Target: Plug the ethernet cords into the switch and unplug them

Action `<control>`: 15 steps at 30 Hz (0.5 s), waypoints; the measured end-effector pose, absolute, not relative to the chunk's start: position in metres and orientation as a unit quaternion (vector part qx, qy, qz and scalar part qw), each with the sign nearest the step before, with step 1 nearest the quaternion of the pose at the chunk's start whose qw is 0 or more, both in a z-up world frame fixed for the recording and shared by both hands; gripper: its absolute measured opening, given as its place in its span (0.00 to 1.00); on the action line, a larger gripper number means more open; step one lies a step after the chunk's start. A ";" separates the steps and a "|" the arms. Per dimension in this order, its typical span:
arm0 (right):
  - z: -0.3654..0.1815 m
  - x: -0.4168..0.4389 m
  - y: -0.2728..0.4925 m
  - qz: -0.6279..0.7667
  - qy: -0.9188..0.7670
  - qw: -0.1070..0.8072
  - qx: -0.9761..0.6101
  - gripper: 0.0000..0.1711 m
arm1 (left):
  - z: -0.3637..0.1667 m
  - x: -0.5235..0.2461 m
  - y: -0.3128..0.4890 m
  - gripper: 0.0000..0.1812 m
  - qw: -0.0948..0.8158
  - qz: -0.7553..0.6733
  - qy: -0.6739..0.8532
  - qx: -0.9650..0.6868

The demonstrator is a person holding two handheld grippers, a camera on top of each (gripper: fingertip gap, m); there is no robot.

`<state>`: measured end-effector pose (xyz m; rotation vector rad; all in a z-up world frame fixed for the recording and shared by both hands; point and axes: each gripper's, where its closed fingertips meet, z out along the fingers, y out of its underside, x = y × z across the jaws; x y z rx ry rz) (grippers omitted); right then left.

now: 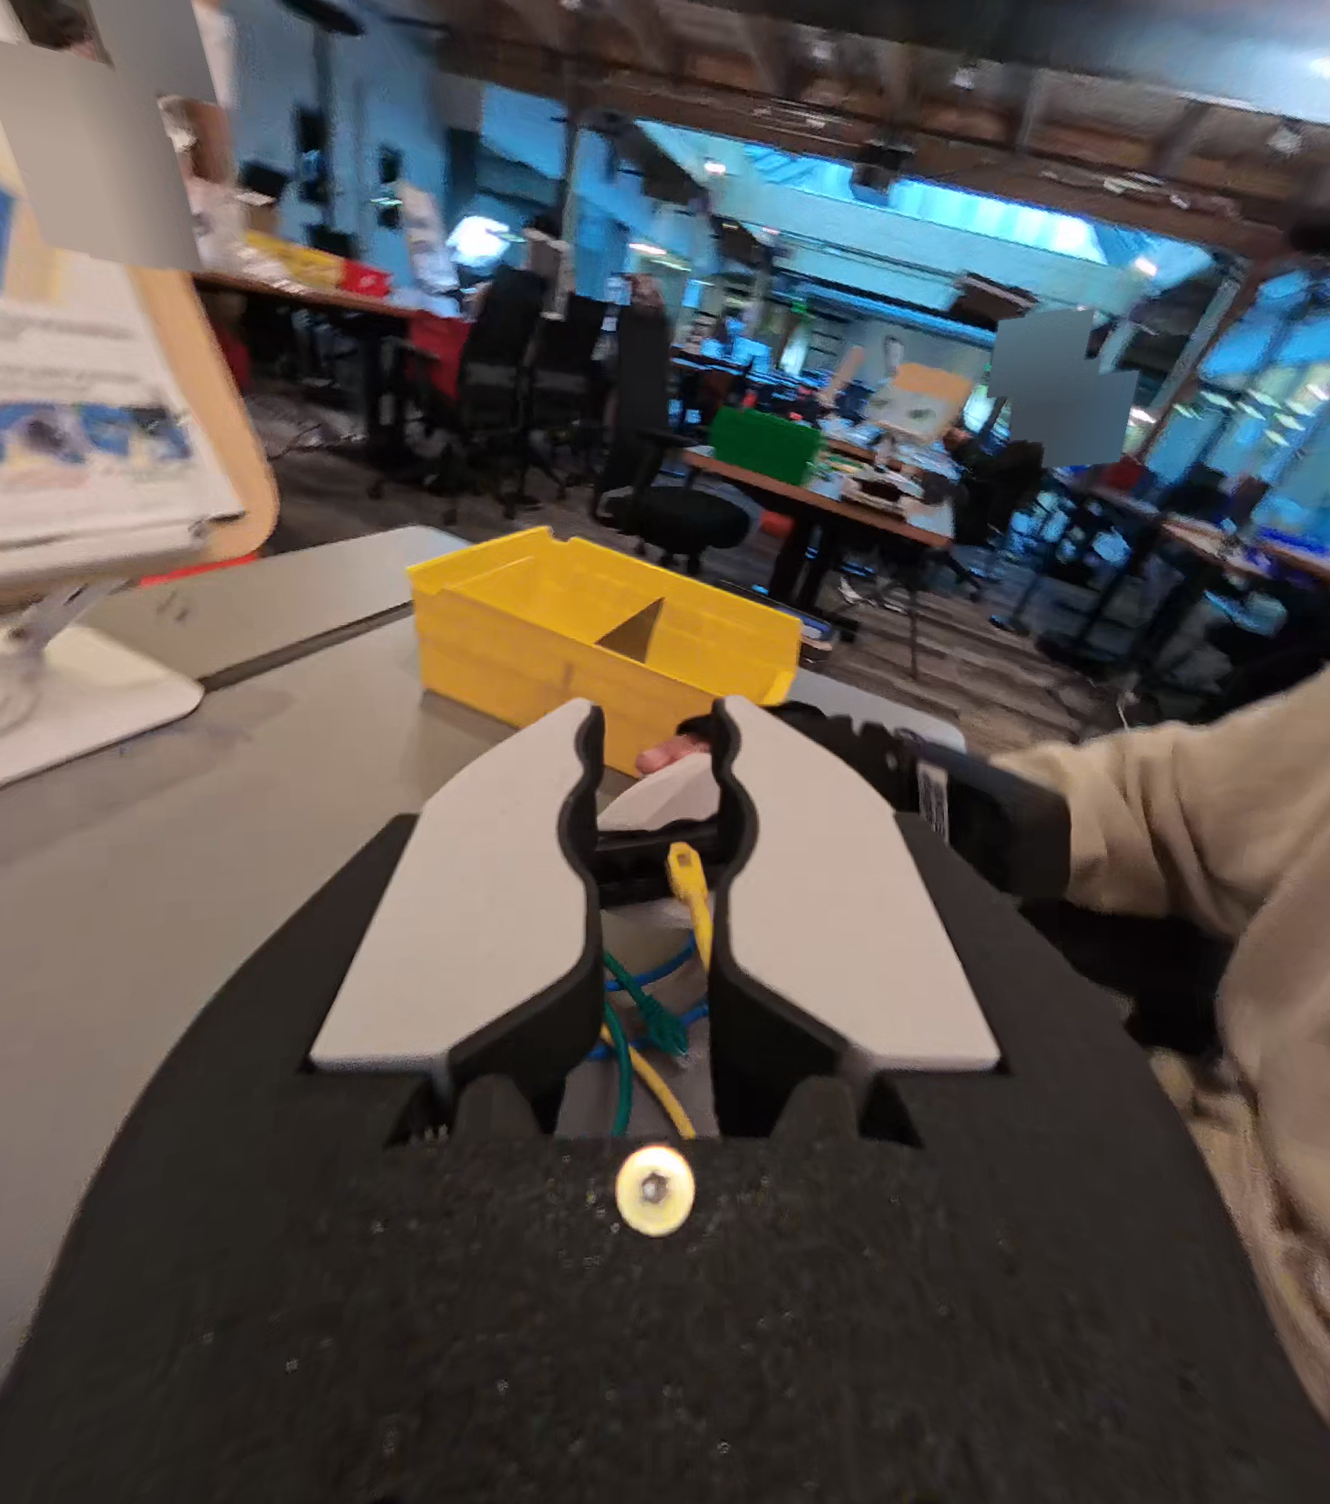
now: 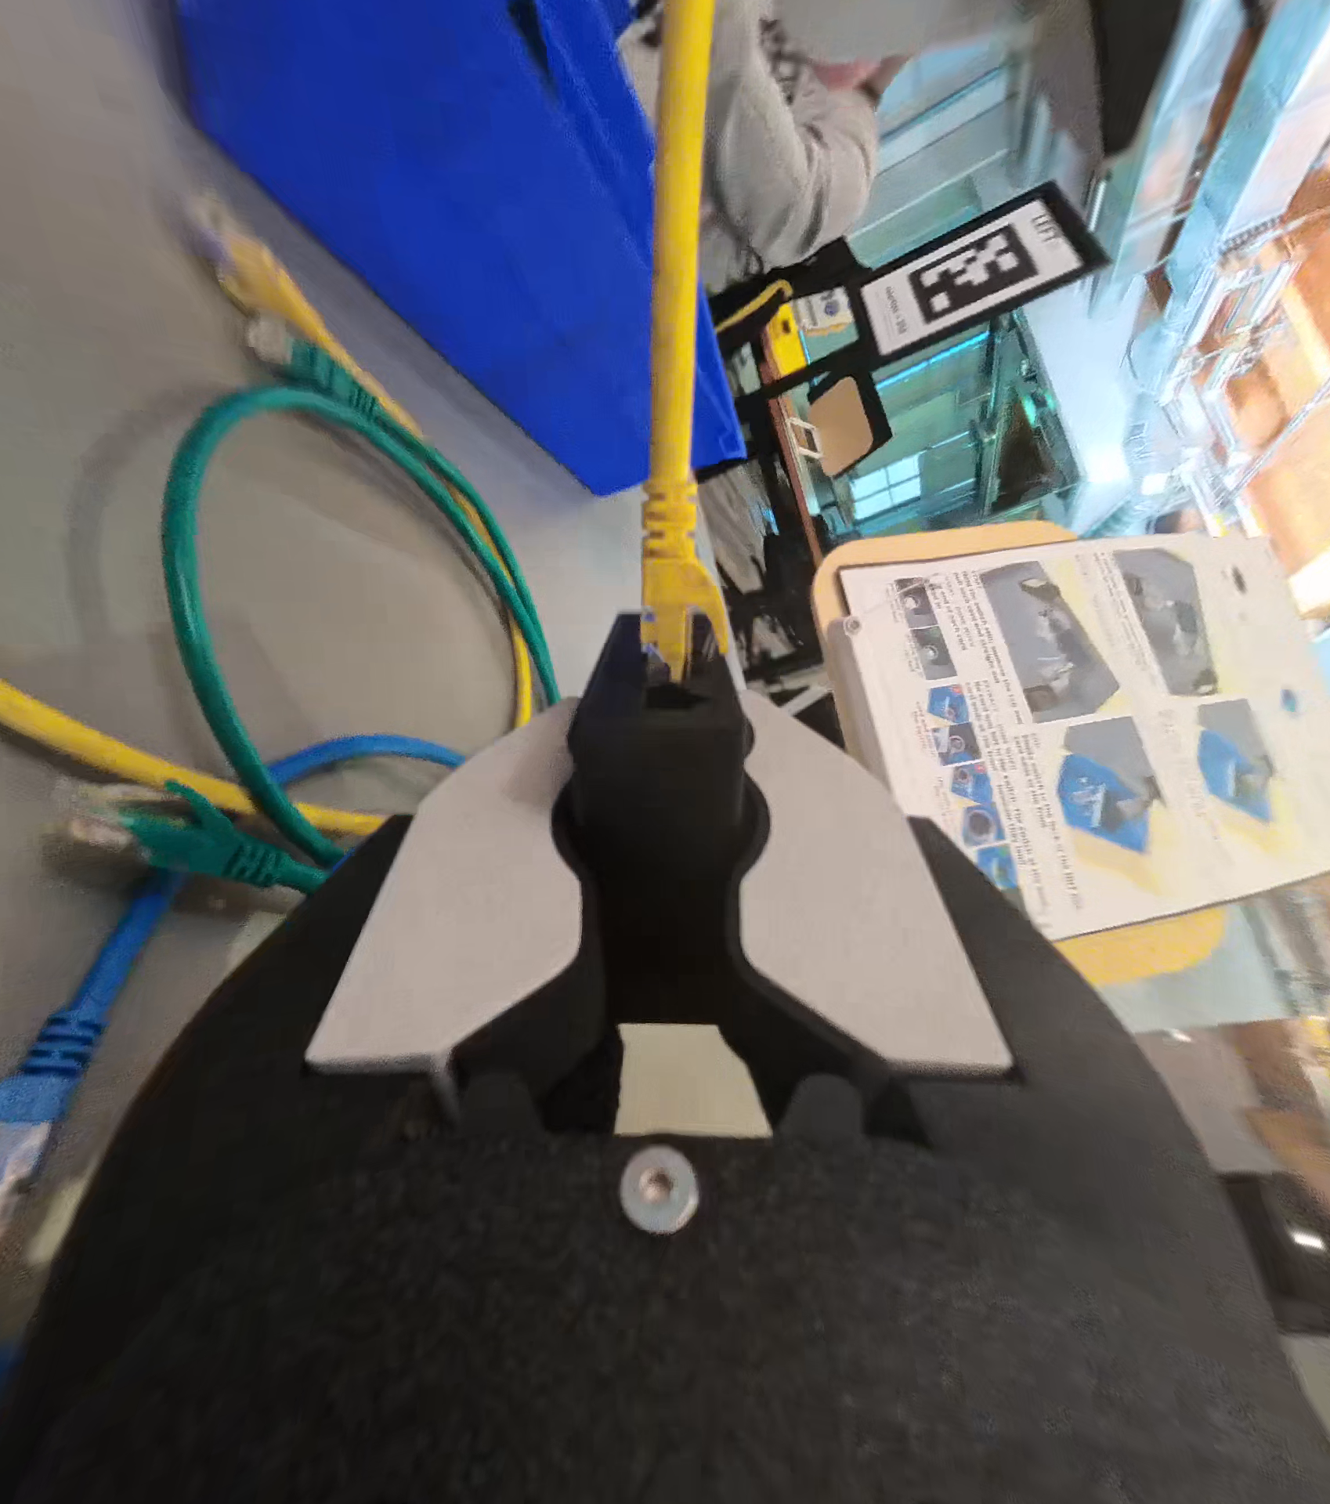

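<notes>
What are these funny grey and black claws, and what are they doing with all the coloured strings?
They are two grabbing tools a person holds, one in each hand. Each has a camera looking along its two fingers, so each picture is what one tool sees.

The right tool is squeezing a black box, the switch. A yellow cord has its end in the switch's socket.

The left tool is open and holds nothing. Through its gap you see the same yellow plug at the switch.

On the grey table lie loose green, blue and yellow cords. A yellow bin and a blue bin sit nearby.
</notes>
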<state>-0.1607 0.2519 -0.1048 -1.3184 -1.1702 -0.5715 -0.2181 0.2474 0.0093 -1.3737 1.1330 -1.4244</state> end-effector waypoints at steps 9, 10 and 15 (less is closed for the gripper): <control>-0.044 -0.176 0.219 0.002 -0.472 0.674 -0.568 0.18 | -0.021 -0.200 0.235 0.25 0.425 -0.509 0.583 -0.470; -0.036 -0.177 0.214 0.036 -0.459 0.682 -0.568 0.18 | -0.020 -0.199 0.228 0.27 0.406 -0.532 0.584 -0.459; -0.014 -0.190 0.195 0.260 -0.404 0.686 -0.547 0.18 | -0.021 -0.183 0.193 0.28 0.367 -0.572 0.620 -0.391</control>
